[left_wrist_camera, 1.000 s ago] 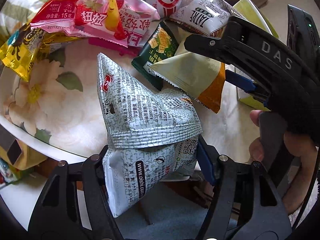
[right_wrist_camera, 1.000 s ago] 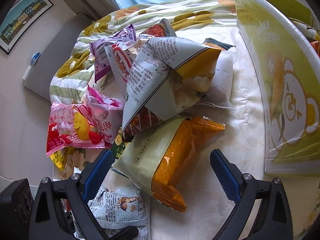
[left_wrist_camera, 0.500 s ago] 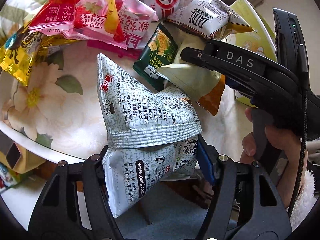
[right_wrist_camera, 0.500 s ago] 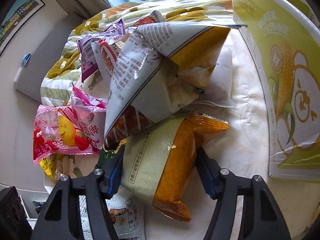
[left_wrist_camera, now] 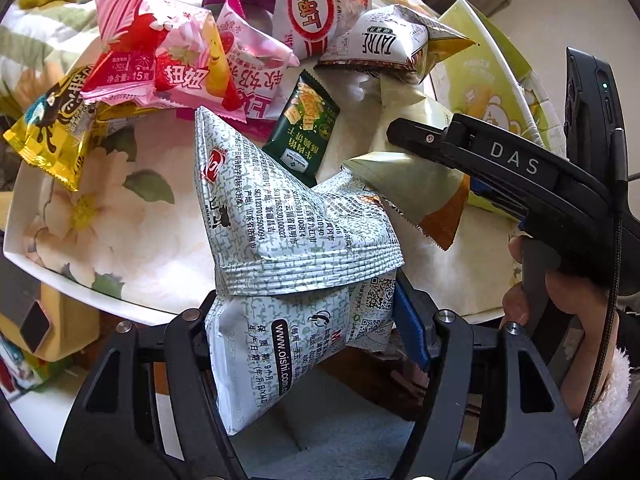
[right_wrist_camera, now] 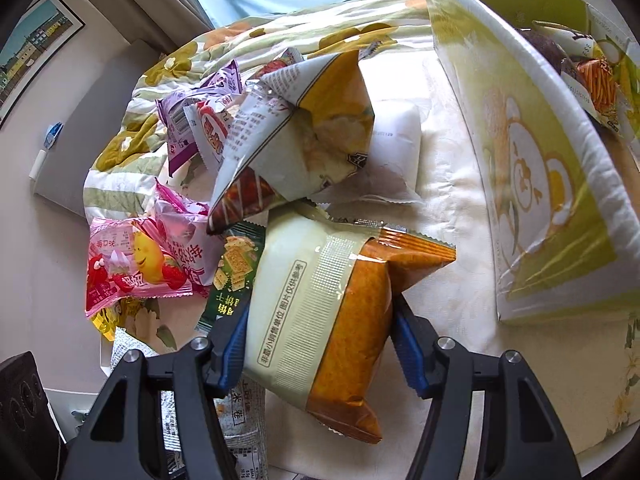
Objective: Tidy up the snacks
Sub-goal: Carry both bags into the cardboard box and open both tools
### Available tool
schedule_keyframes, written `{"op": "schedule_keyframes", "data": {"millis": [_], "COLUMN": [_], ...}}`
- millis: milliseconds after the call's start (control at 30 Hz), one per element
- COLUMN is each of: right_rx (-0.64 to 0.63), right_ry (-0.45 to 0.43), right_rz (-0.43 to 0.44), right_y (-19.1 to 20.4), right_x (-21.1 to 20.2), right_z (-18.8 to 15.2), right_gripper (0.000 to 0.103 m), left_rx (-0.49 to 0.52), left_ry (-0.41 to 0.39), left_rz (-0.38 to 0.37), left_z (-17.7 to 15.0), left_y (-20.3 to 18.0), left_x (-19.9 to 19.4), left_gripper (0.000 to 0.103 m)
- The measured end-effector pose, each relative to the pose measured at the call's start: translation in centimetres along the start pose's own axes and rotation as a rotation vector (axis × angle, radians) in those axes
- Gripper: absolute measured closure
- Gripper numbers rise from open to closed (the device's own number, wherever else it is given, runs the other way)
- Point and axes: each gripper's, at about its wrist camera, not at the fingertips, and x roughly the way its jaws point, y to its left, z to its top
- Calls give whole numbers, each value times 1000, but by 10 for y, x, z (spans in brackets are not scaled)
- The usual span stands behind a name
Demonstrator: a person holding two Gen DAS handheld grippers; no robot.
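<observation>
- Up close, the near edge of the floral bed cover (left_wrist_camera: 132, 248) runs just behind the left tool (left_wrist_camera: 308, 328), and bare cover lies open along that edge to the left of the grey-white snack bag (left_wrist_camera: 280, 232).
- Further in, a heap of snacks crowds the bed: a pink strawberry pack (left_wrist_camera: 172, 72), a dark green cracker pack (left_wrist_camera: 306, 124), a red-and-white pack (left_wrist_camera: 312, 12) and a gold pack (left_wrist_camera: 52, 128) at the left edge.
- At the right side, a yellow-green box (right_wrist_camera: 532, 152) stands with its wall facing the heap; a strip of bare cover lies between it and the cream-and-orange bag (right_wrist_camera: 320, 320).
- The left tool pinches the grey-white snack bag by its lower part; the bag's folded top stands over the bed's near edge.
- The right tool (right_wrist_camera: 320, 344) has its blue pads pressed against both sides of the cream-and-orange bag, which lies on the cover in front of a white-and-yellow chip bag (right_wrist_camera: 304, 132).
- In the left view, the right tool (left_wrist_camera: 472, 184) reaches over the same bag, held by a hand (left_wrist_camera: 560, 300).
</observation>
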Motion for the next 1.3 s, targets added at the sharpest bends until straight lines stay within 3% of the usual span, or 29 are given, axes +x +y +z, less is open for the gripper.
{"op": "schedule_keyframes", "data": {"millis": [300, 600, 800, 1000, 1300], "right_rx": [-2, 3, 7, 3, -7], "right_ry": [-45, -151, -242, -314, -330], "right_rz": [9, 16, -10, -58, -107], "right_y": [7, 17, -3, -49, -137], "right_x": [-38, -100, -153, -196, -226], "right_z": [-15, -28, -19, 5, 41], "right_gripper": [44, 44, 44, 44, 44], "left_rx": [44, 140, 204, 265, 324], "left_ry": [-56, -125, -190, -246, -200], "left_rz": [1, -19, -51, -79, -97], "left_z": [-13, -8, 18, 56, 110], "left_y": [-1, -24, -70, -137, -253], "left_x": [-45, -78, -94, -98, -37], "left_gripper": [40, 40, 40, 40, 40]}}
